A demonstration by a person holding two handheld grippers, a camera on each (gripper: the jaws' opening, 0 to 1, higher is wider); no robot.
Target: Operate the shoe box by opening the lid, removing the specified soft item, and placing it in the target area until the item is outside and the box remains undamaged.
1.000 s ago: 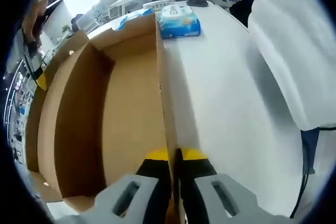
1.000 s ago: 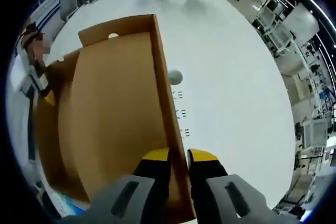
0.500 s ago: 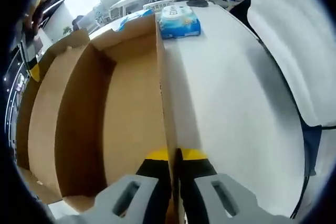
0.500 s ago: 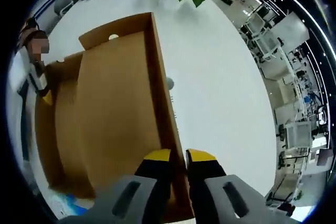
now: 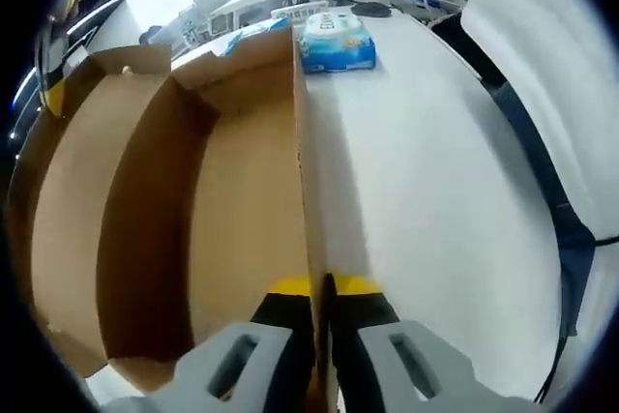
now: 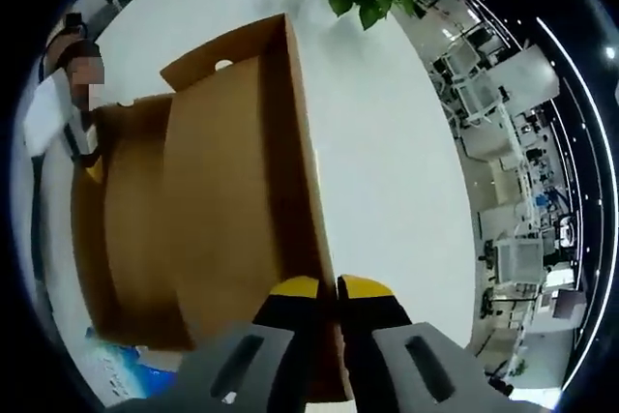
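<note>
The left gripper [image 5: 322, 289] is clamped on the side wall of the open shoe box [image 5: 242, 191], and the right gripper [image 6: 329, 289] pinches the lid's [image 6: 232, 191] edge; I judge both should move slowly together so the cardboard does not tear. The blue tissue pack [image 5: 336, 43] lies on the white table [image 5: 426, 200] just beyond the box, its print too blurred to read.

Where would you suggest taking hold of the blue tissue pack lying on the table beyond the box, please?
The tissue pack lies flat on the white table, clear of the cardboard box. Probably come from above and pinch its two long sides, since the soft pack should give between the jaws.
</note>
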